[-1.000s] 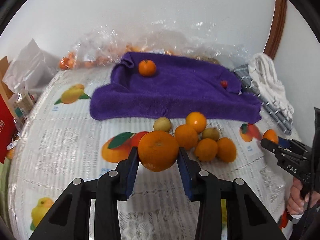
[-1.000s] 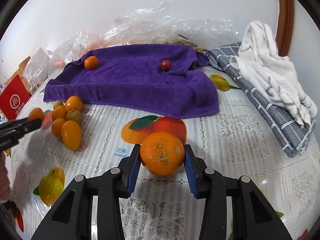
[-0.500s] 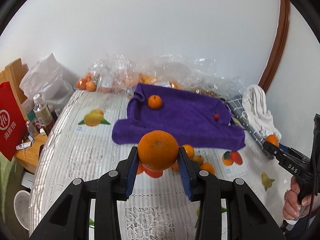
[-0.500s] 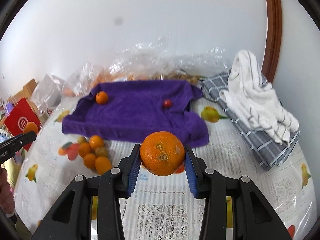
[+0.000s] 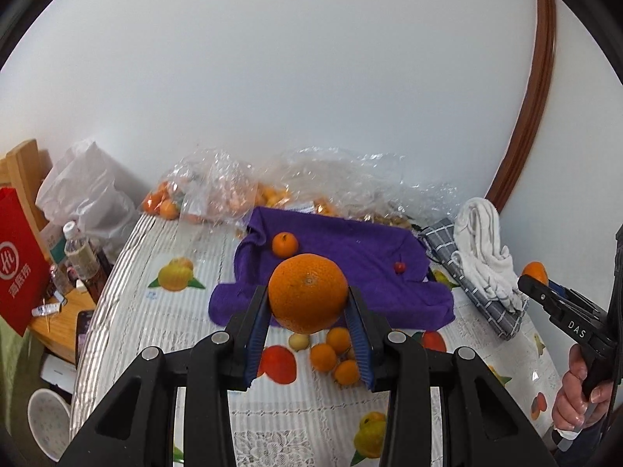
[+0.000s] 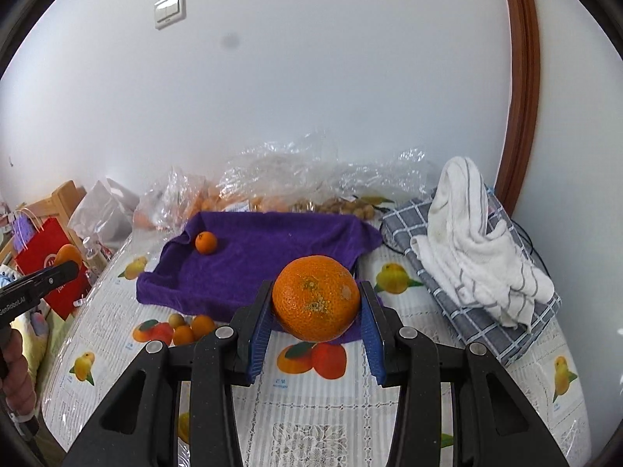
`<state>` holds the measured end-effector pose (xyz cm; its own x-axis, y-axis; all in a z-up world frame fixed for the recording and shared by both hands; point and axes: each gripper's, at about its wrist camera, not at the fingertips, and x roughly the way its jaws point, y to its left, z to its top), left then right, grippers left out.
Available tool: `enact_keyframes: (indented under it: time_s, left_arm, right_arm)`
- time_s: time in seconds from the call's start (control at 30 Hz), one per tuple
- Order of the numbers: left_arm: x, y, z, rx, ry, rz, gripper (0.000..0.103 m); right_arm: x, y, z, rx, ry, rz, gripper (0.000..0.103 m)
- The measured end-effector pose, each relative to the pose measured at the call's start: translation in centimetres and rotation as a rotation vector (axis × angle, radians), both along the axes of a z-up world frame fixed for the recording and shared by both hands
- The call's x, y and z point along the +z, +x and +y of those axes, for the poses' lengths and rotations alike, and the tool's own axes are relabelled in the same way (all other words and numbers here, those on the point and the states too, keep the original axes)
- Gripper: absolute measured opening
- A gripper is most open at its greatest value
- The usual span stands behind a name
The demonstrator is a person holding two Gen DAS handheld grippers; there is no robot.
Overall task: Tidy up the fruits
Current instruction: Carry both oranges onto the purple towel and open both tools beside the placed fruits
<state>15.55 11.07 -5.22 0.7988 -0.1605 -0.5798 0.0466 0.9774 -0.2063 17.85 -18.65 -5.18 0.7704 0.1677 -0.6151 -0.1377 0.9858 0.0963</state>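
Observation:
My left gripper (image 5: pixel 307 295) is shut on a large orange (image 5: pixel 307 292), held high above the table. My right gripper (image 6: pixel 316 299) is shut on another large orange (image 6: pixel 315 297), also lifted; it shows again at the right edge of the left wrist view as the right gripper (image 5: pixel 535 278). A purple towel (image 5: pixel 350 257) lies at the back of the table with a small orange (image 5: pixel 284 244) and a small red fruit (image 5: pixel 399 267) on it. A cluster of small oranges (image 5: pixel 331 350) sits in front of the towel, below the left gripper.
Clear plastic bags of fruit (image 5: pixel 233 194) lie along the wall. A white towel (image 6: pixel 479 249) rests on a grey checked cloth (image 6: pixel 502 323) at the right. A red bag (image 5: pixel 17 268), bottles (image 5: pixel 80 257) and a side table stand at the left. The tablecloth (image 6: pixel 311 408) has printed fruit.
Both grippers have risen well above the table with their oranges still held. The table and towel now look smaller and lower in both views.

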Motion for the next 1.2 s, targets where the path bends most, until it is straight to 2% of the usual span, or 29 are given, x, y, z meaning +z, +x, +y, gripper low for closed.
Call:
enact_keyframes:
  time_s: [0.27, 0.47, 0.8, 1.2]
  left_arm:
    - [1.1, 1.9, -0.5, 0.021, 0.007, -0.003, 0.037]
    - [1.3, 4.5, -0.2, 0.039, -0.001, 0.014, 0.037]
    - [0.2, 9.0, -0.6, 0.025, 0.007, 0.050, 0.037]
    - [-3.3, 13.1, 0.2, 0.025, -0.010, 0.124, 0.037]
  right_arm:
    - [1.4, 2.1, -0.4, 0.014, 0.021, -0.008, 0.042]
    - [1.1, 4.9, -0.5, 0.025, 0.046, 0.007, 0.042]
    - [-2.2, 9.8, -1.2, 0.006, 0.084, 0.078, 0.042]
    - [-6.8, 13.7, -0.9, 0.009, 0.082, 0.164, 0.042]
